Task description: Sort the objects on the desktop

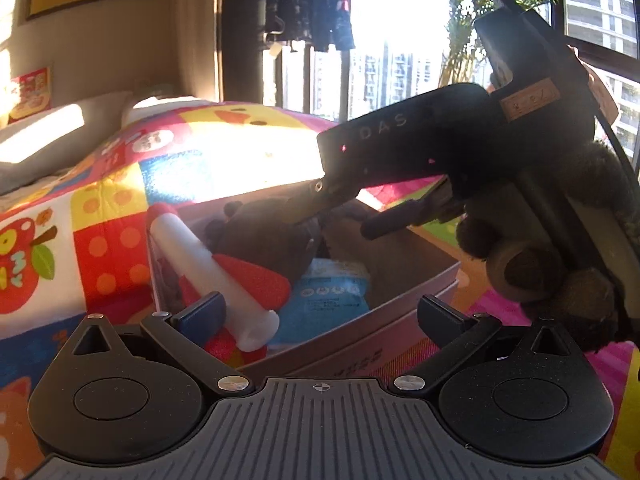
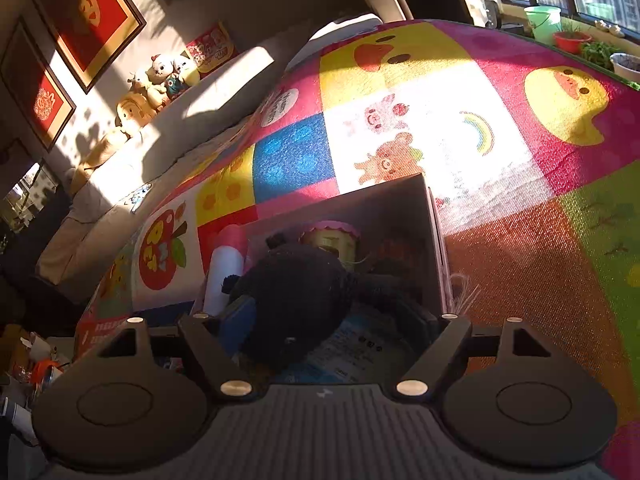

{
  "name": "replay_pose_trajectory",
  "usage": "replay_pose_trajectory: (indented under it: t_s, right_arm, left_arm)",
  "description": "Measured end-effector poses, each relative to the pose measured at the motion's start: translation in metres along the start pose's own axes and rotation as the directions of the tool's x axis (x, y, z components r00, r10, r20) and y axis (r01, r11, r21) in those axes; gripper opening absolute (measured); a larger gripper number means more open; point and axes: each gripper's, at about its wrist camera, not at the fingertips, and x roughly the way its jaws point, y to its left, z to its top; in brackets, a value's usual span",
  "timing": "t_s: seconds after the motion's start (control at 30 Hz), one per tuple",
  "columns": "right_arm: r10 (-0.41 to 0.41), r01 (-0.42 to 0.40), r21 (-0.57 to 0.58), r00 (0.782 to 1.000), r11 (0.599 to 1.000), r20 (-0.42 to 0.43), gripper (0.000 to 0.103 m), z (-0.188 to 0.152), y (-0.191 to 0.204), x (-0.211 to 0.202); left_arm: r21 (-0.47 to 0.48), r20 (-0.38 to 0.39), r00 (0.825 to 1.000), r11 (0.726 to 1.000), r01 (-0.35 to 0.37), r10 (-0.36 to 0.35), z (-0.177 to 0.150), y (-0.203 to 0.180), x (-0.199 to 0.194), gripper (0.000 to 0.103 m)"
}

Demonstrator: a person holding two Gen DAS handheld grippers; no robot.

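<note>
A shallow cardboard box [image 1: 360,320] is seen resting on a brightly coloured patchwork play mat [image 2: 400,120] lit by strong sunlight. Inside the box are gathered a white-and-red toy rocket [image 1: 216,272], a blue printed packet [image 1: 328,300], a dark plush toy [image 2: 300,292] and a small yellow jar with a pink frilled lid [image 2: 330,236]. The rocket is laid slanting along the left side of the box, with the blue packet just beside it and partly under the plush toy.

The left gripper [image 1: 320,312] is held at the near edge of the box with its jaws wide apart; nothing is clamped between them, though the rocket's white end lies just beside the left finger.

The right gripper [image 2: 328,320] is lowered over the box with its jaws apart; the dark plush toy is seen between them, but no pressing of the pads on it can be made out. In the left wrist view the right gripper [image 1: 344,208] is shown reaching into the box from the right, gripped by a dark gloved hand [image 1: 560,240]
</note>
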Motion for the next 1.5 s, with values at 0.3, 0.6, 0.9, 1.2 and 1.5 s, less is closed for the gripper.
replay_pose_trajectory:
  t_s: [0.3, 0.6, 0.9, 1.2, 1.5]
  right_arm:
    - [-0.077, 0.075, 0.023, 0.989, 0.997, 0.125, 0.1, -0.011, -0.007, -0.04]
    - [-0.067, 0.056, 0.187, 0.996, 0.981, 0.057, 0.103, -0.038, -0.05, -0.031]
    - [0.018, -0.017, 0.205, 1.0, 0.979, -0.006, 0.103, -0.053, -0.039, -0.015]
    - [-0.03, 0.032, 0.06, 0.999, 0.998, -0.025, 0.103, -0.064, 0.009, 0.003]
    - [0.008, -0.009, 0.095, 1.0, 0.995, 0.013, 0.103, -0.084, 0.018, -0.023]
  left_arm:
    - [-0.049, 0.046, 0.998, 0.998, -0.044, 0.046, -0.011, -0.003, -0.023, 0.103]
    - [-0.13, 0.084, 0.983, 0.98, -0.152, 0.164, -0.024, 0.003, -0.041, 0.103]
    - [-0.182, 0.09, 0.994, 0.982, -0.046, 0.063, -0.036, 0.016, -0.036, 0.103]
    - [-0.224, 0.074, 0.996, 0.973, 0.056, -0.04, -0.051, 0.033, -0.059, 0.103]
    - [-0.226, 0.028, 0.977, 0.953, -0.2, 0.211, -0.074, 0.036, -0.102, 0.103]
